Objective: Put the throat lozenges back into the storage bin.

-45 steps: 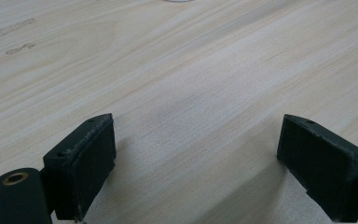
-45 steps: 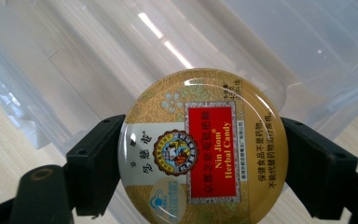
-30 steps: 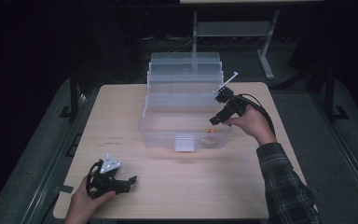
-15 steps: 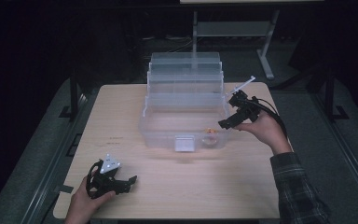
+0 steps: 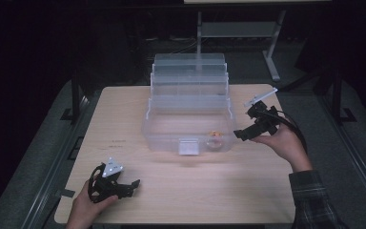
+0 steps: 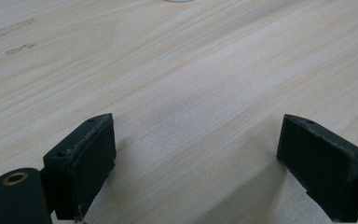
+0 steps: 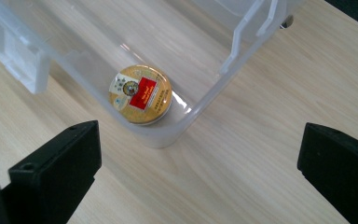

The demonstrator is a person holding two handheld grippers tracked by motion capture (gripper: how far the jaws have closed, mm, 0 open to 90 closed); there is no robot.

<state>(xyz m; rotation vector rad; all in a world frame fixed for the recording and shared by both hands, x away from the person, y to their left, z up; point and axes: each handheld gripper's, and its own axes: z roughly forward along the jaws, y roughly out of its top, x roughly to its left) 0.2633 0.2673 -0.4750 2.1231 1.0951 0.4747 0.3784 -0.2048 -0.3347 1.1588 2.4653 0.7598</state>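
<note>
A clear plastic tiered box stands open at the table's middle back. A small round gold tin with a red label lies flat in the box's front right corner. My right gripper hovers just right of that corner, open and holding nothing; in the right gripper view its jaws stand wide apart, looking down at the tin through the box wall. My left gripper rests low at the table's front left, open over bare wood.
The box has a front latch tab and stepped trays rising toward the back. A metal stand is behind the table. Bare wooden tabletop lies in front of the box.
My right gripper has pulled out from over the box, moving right and toward the front, leaving the tin inside the box. The left gripper has stayed put.
</note>
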